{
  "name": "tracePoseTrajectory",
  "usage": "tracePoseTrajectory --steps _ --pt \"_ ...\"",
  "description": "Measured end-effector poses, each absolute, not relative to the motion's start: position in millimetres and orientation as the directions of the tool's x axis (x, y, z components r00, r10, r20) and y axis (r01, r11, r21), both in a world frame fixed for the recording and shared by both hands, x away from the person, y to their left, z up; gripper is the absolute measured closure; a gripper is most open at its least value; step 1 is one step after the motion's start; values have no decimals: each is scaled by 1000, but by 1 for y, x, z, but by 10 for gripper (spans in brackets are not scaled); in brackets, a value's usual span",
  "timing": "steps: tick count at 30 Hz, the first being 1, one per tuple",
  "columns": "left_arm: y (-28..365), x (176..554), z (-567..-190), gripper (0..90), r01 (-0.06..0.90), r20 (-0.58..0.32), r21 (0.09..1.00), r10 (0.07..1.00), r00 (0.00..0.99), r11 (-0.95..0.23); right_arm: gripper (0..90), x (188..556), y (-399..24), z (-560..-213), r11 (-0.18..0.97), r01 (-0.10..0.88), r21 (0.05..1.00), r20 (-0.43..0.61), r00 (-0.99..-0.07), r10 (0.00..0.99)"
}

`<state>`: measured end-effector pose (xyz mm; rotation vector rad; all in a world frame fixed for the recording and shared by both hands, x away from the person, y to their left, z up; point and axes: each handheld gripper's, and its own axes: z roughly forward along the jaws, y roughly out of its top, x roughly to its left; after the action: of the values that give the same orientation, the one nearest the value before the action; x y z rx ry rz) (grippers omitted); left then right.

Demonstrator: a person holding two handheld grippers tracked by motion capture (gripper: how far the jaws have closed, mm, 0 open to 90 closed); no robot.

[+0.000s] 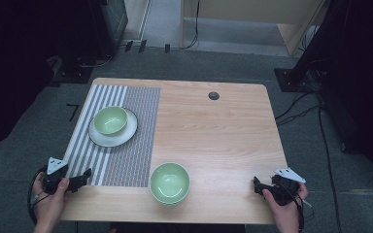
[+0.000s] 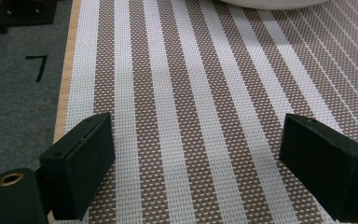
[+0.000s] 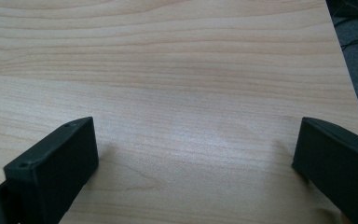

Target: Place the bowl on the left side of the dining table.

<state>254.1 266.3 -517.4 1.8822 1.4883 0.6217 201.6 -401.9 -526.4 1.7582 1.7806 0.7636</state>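
Both hands sit at the near edge of the table (image 1: 213,126), one at each corner, nothing gripped.

Left gripper (image 1: 84,175): held by the left hand (image 1: 48,199) at the near-left corner, pointing in over the striped placemat (image 1: 131,141). Jaws spread wide and empty; in the left gripper view the mat weave shows plainly between them, and the plate's rim (image 2: 270,3) peeks in at the top edge. My read: parked low and open so it can go straight forward to the dishes on that side.

On the mat, farther back: white plate (image 1: 126,132) with a small green bowl (image 1: 110,120) sitting in it. Looks like a finished place setting, centred on the mat's left half.

Middle: second green bowl (image 1: 169,182), bigger in view, standing upright on bare wood at the near edge, just right of the mat's near-right corner. It lies between the two grippers, apart from both. Empty as far as I can tell. Probably the thing in play, since it is the only dish off the mat and within reach of either hand.

Right gripper (image 1: 256,186): held by the right hand (image 1: 281,204) at the near-right corner, pointing left toward that bowl. Jaws wide apart, nothing between them; the right gripper view shows bare wood grain in the gap and the table's right edge beyond.

Dark round grommet (image 1: 213,95) near the far edge, irrelevant.

Judgement: start pose, nothing contacted yet.
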Motion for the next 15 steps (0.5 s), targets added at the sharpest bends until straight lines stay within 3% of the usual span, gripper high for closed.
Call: tracePoseTrajectory --steps 15 --pt "262 254 -518 67 664 17 728 974 228 -168 0 202 -402 -526 -1 707 708 25 -23 999"
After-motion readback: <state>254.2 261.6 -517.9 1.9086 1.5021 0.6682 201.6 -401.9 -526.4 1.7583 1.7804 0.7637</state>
